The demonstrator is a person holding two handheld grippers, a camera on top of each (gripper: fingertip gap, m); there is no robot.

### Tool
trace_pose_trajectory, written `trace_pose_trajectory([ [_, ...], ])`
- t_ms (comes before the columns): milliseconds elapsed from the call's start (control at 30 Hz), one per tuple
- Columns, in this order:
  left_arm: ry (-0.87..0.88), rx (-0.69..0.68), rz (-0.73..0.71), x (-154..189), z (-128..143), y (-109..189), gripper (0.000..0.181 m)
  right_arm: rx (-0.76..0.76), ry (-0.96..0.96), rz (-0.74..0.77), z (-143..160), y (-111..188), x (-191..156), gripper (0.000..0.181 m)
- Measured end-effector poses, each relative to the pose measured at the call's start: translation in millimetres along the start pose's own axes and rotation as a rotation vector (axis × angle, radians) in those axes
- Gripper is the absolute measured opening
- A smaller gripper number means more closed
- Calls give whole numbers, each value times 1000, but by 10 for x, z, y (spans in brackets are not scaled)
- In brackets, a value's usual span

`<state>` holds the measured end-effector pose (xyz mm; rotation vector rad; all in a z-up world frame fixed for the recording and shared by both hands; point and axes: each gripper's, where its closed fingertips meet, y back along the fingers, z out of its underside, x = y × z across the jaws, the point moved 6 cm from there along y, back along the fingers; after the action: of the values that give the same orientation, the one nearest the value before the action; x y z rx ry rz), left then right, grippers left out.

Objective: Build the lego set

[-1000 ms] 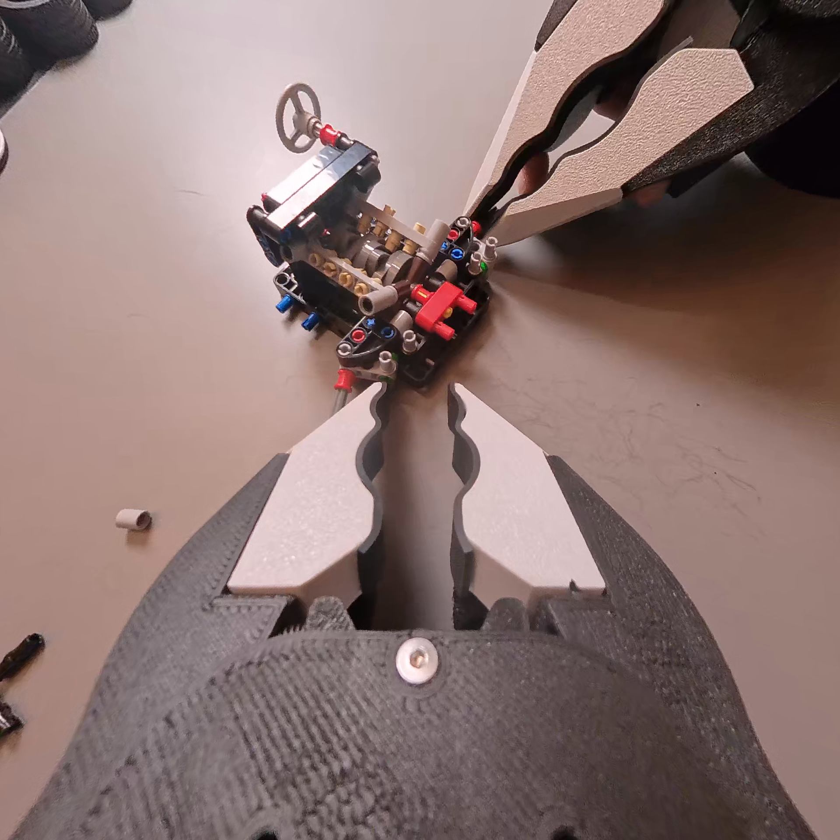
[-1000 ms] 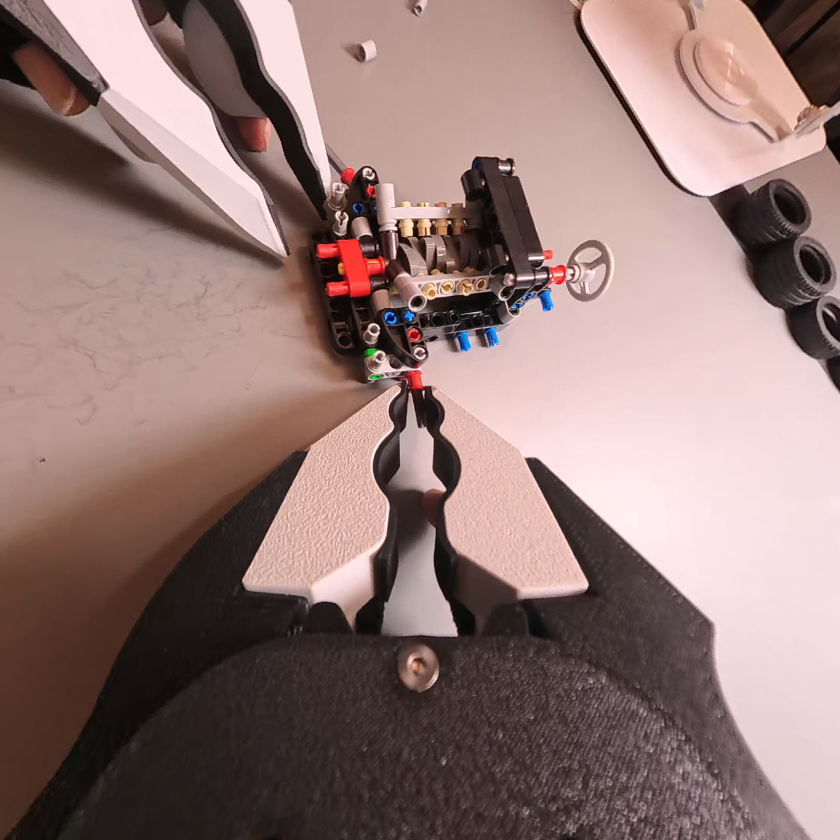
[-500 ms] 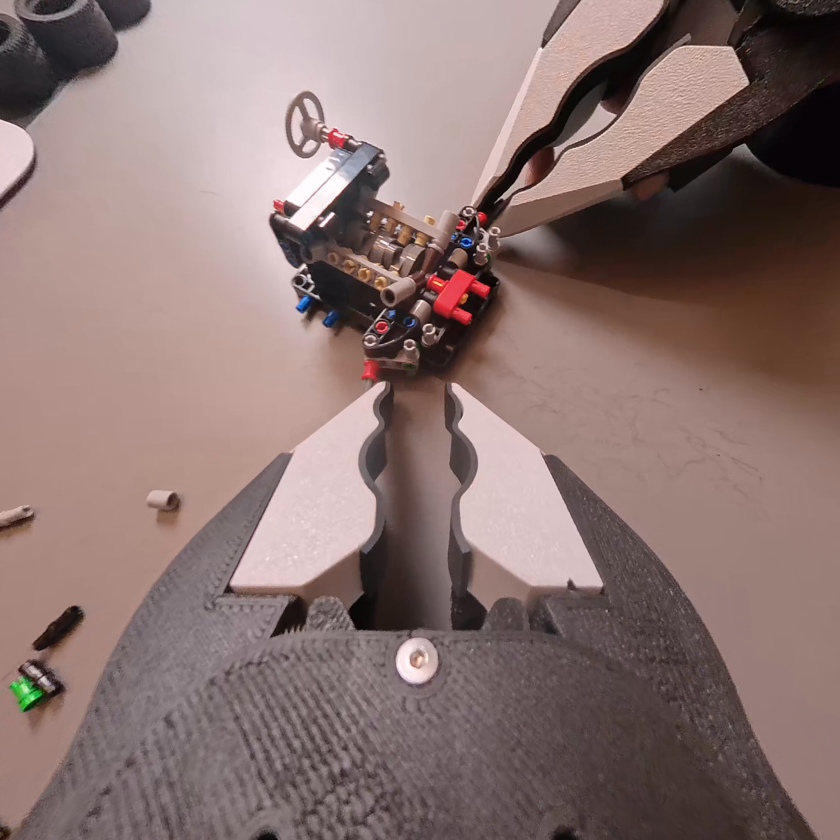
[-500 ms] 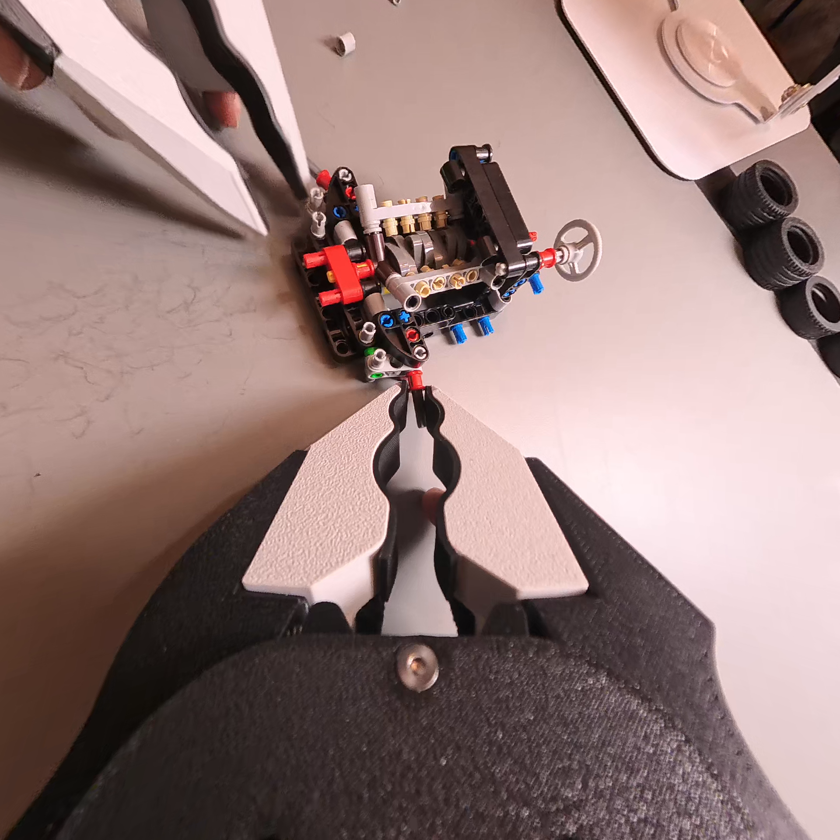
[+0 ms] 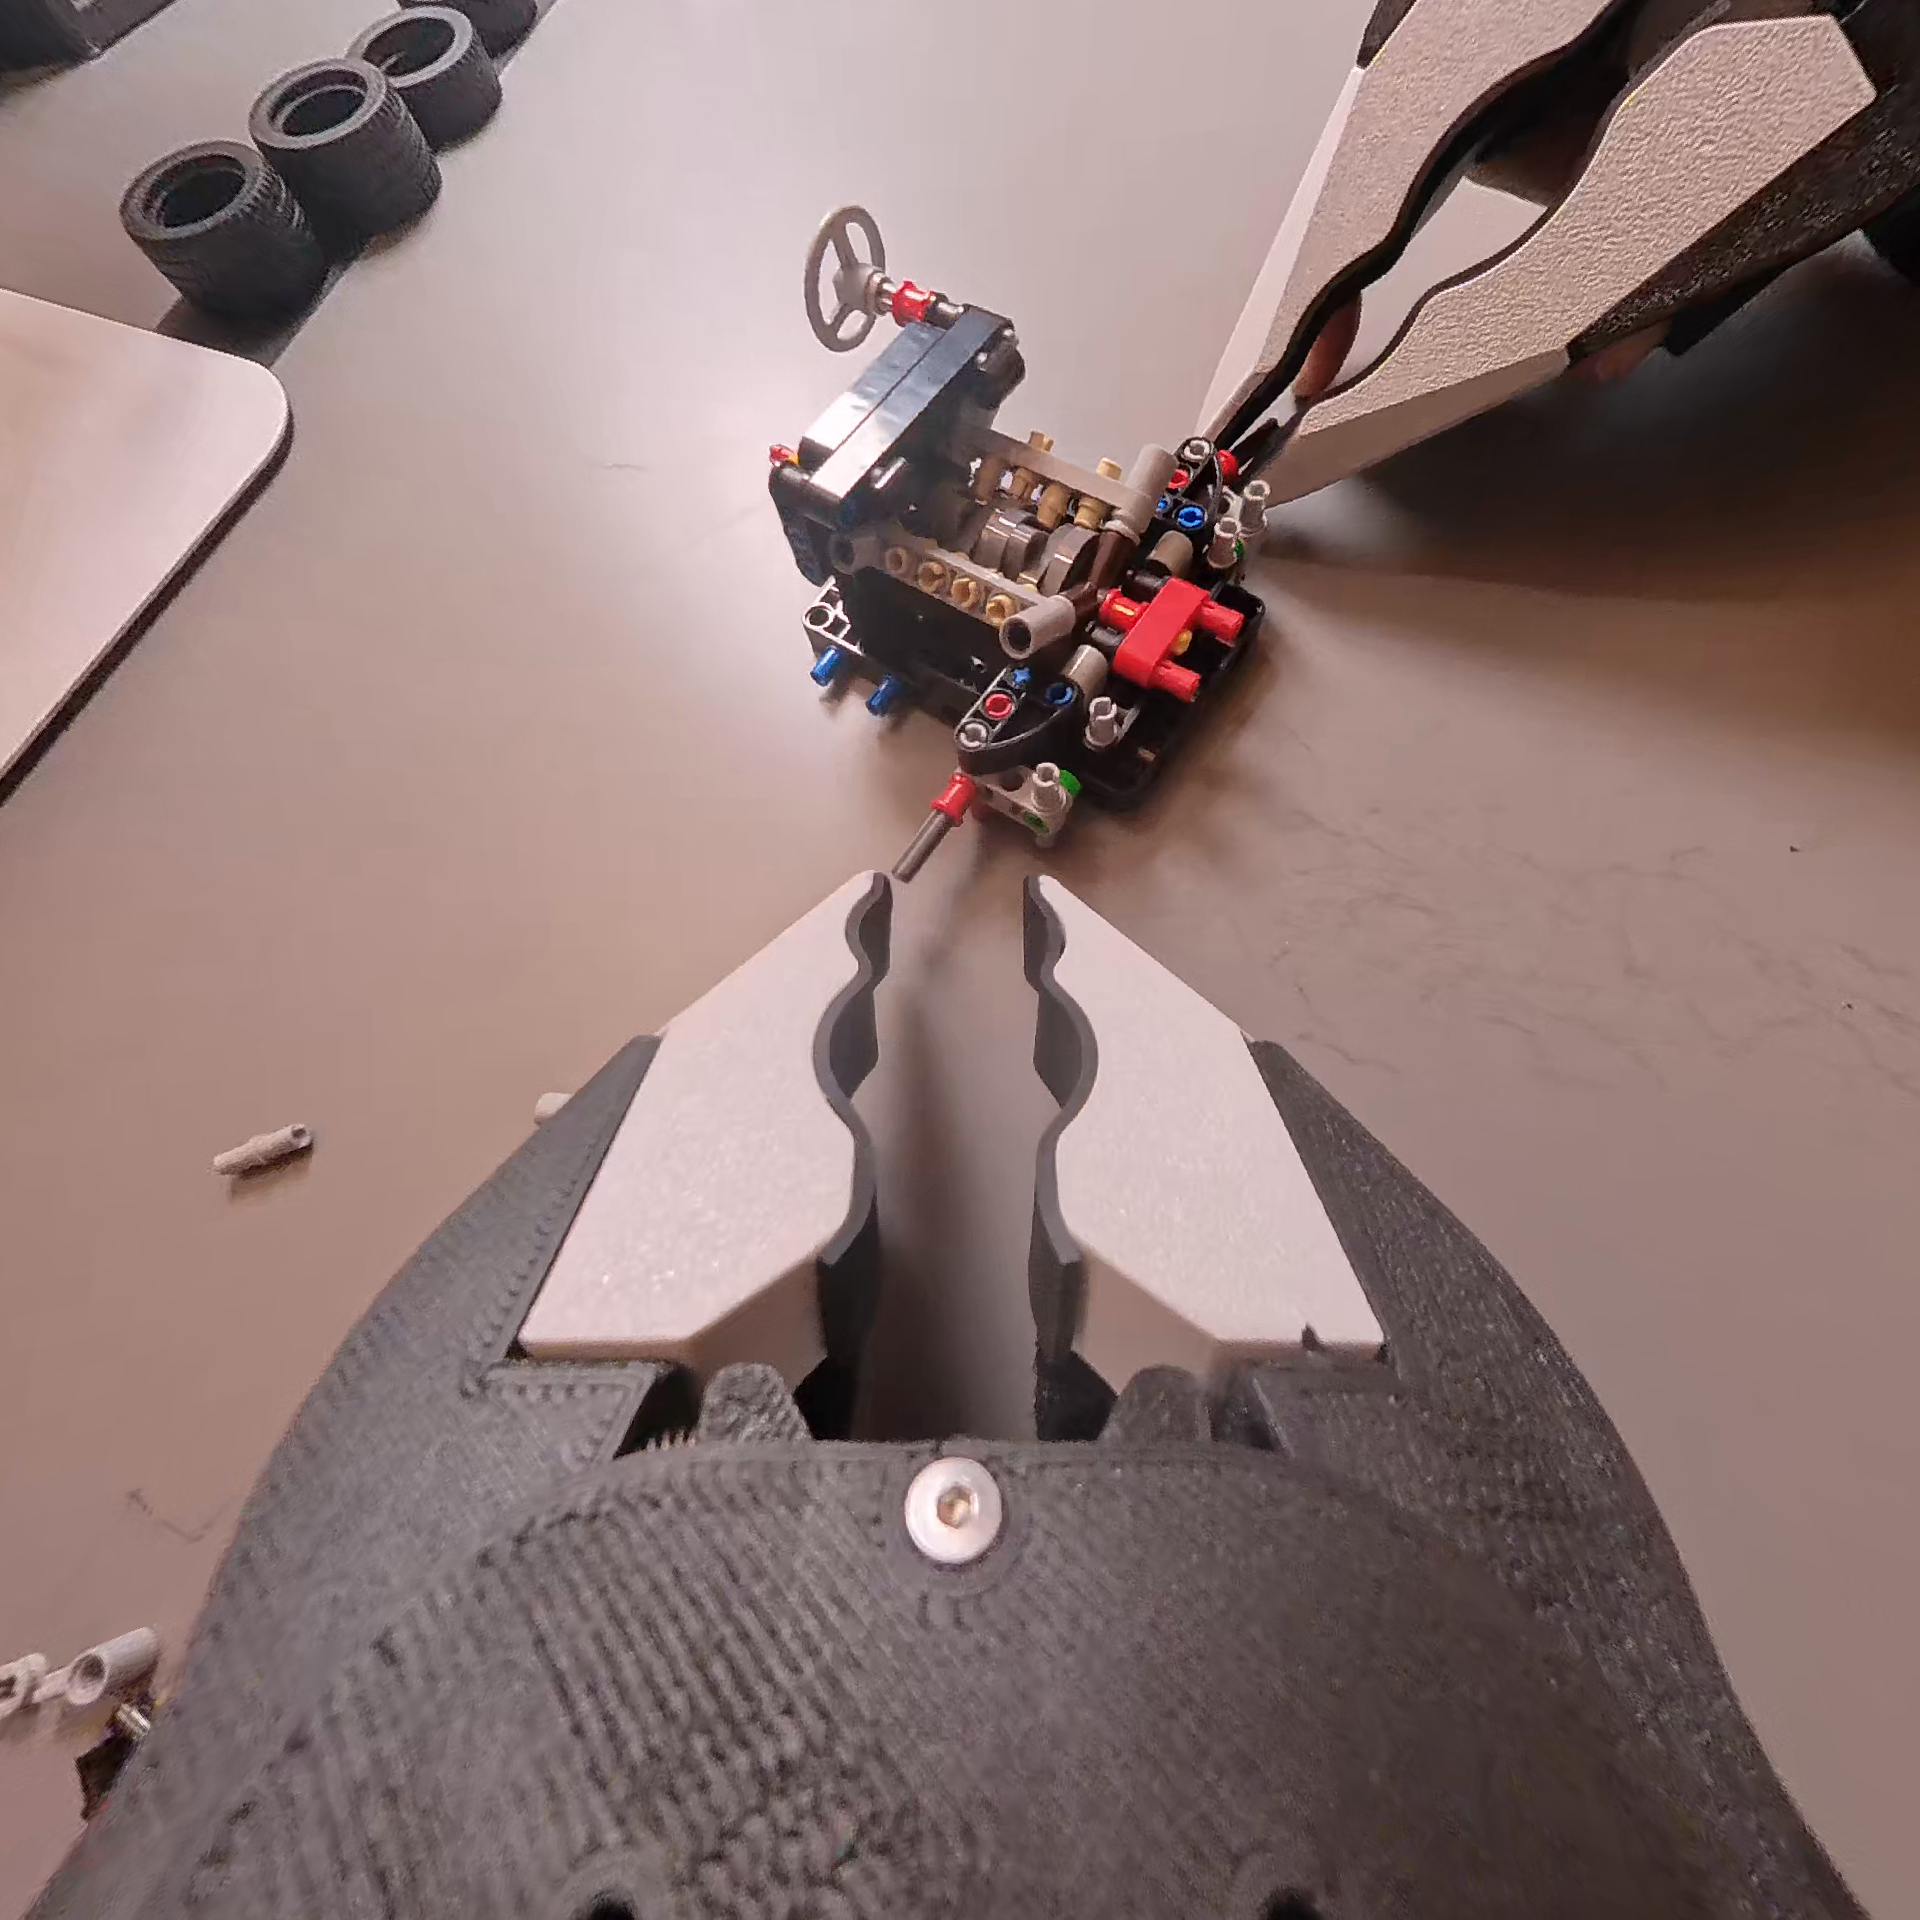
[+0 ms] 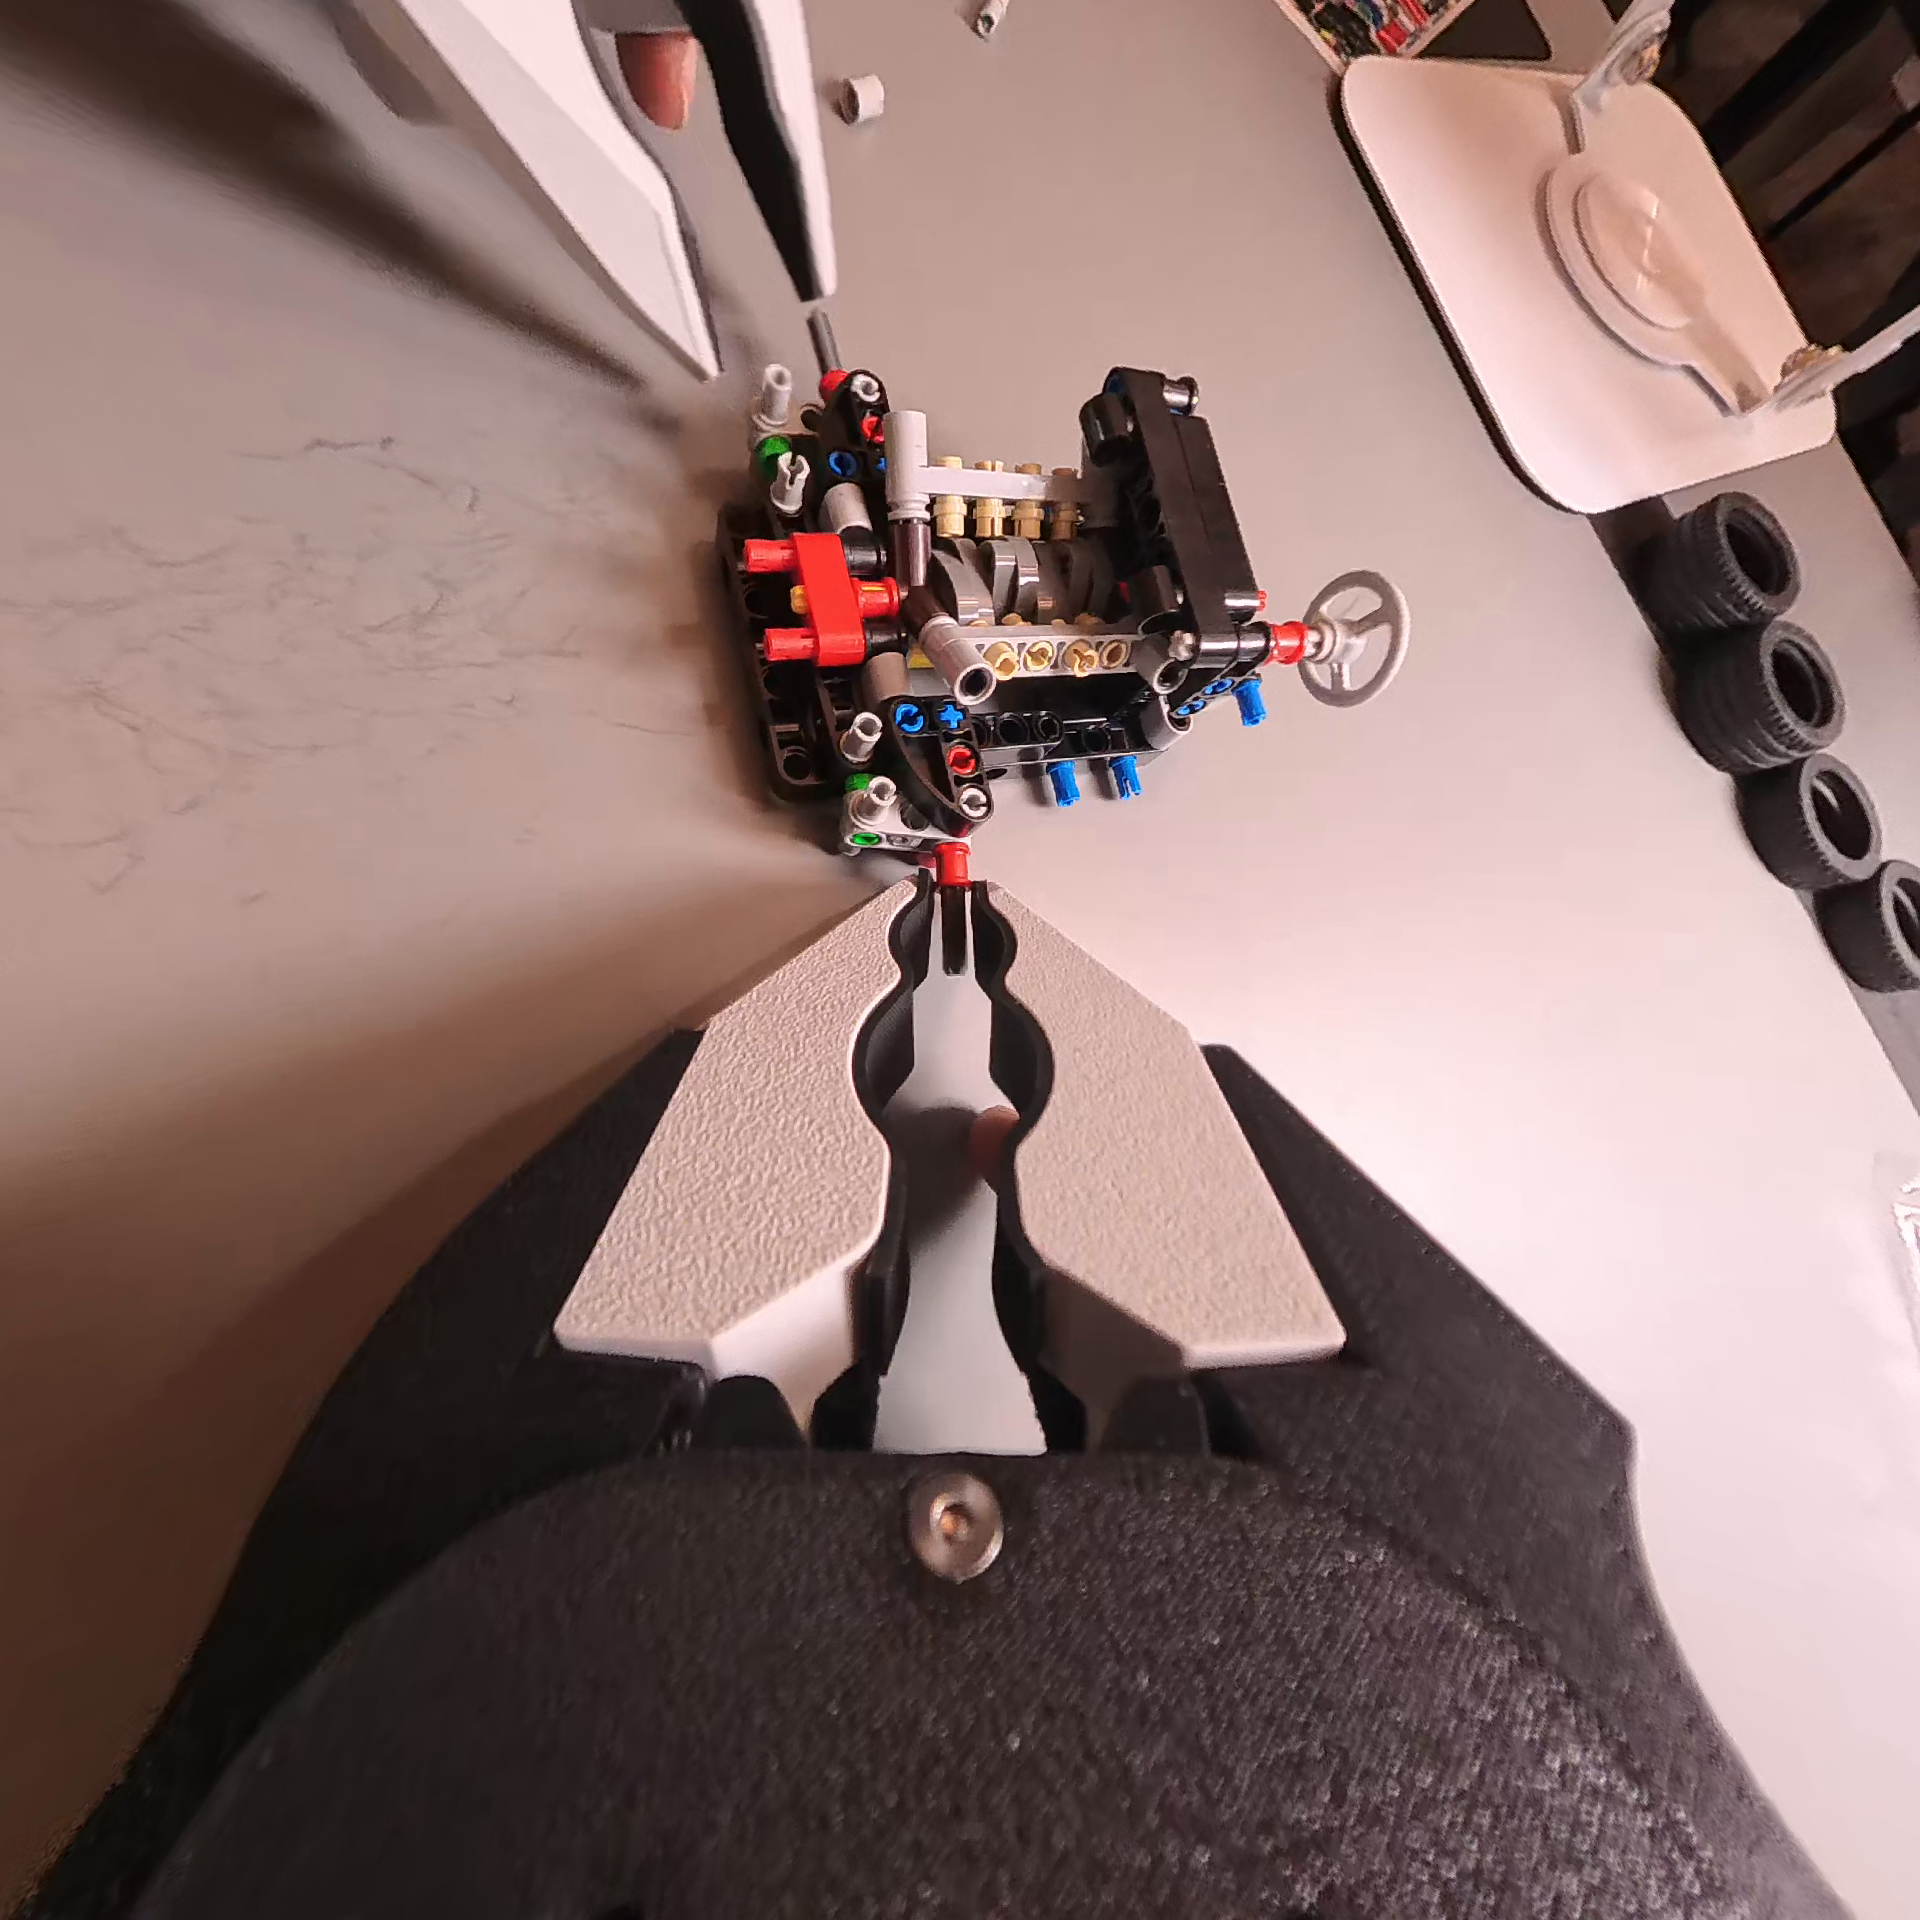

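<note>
The lego build [image 5: 1018,582], black with a red connector and a grey steering wheel [image 5: 844,278], stands on the table; it also shows in the right wrist view [image 6: 997,603]. My left gripper [image 5: 956,896] is open and empty, a short way back from a dark axle [image 5: 923,850] that sticks out of the build beside a red bush. My right gripper [image 6: 945,896] is shut on the black axle [image 6: 951,935] on the build's opposite side, just behind its red bush [image 6: 951,864]. The right gripper [image 5: 1247,462] shows at the build's far corner. The left gripper [image 6: 764,327] shows at top left.
Several black tyres [image 5: 281,187] lie in a row, also seen in the right wrist view [image 6: 1756,665]. A white board [image 6: 1558,260] lies beside them. A grey pin [image 5: 260,1148], loose grey pieces [image 5: 83,1673] and a grey bush [image 6: 860,99] lie on the table. Across from one pair of fingers to the other is roughly 11 centimetres.
My left gripper has drawn back from the build, still open, so the dark axle now shows in front of it. My right gripper has stayed shut on its axle.
</note>
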<state>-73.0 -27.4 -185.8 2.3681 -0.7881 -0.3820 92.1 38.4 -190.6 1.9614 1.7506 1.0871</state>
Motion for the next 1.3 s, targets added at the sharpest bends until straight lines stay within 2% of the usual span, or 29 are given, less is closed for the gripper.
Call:
trace_pose_trajectory([
  [233,-24,5,17,-20,9,-59,23,38,91,-55,22,-8,35,6],
  [433,-64,10,33,-47,8,-113,13,88,176,-143,38,-15,86,6],
  [700,-135,21,111,-4,-3,-119,2,150,270,-278,49,-26,144,6],
  [867,-215,33,174,13,8,-103,3,154,308,-367,49,-25,168,6],
  [1100,-266,39,316,35,9,-87,2,138,318,-392,63,-13,165,6],
  [1300,-303,29,349,49,10,-86,2,136,315,-388,61,0,161,6],
])
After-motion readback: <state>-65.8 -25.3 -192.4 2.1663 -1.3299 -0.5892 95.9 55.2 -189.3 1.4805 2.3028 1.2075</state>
